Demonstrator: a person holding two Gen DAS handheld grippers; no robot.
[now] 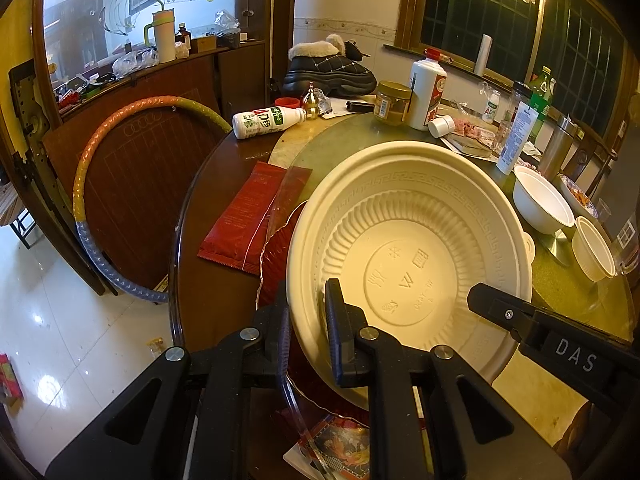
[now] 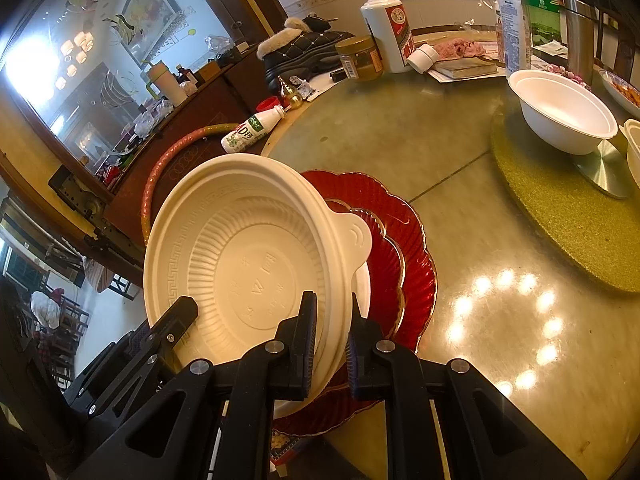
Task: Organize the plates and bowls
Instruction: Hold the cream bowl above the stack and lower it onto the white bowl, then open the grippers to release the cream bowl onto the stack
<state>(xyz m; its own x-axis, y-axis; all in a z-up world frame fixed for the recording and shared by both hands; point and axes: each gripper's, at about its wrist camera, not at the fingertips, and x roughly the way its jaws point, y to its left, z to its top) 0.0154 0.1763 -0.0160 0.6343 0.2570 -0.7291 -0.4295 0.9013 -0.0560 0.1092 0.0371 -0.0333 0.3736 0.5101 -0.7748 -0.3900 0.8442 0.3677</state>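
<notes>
Both your tongs, left and right, clamp the cream bowl's near rim, tilted over the red plates at the table's near edge.

Black tools, silver screws, "DAS" mark.

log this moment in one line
left gripper: shut on cream plastic bowl rim | right gripper: same | red scalloped plates beneath

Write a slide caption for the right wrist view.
Both grippers, right gripper and left gripper, clamp the cream disposable bowl by its rim above stacked red scalloped plates.
</notes>
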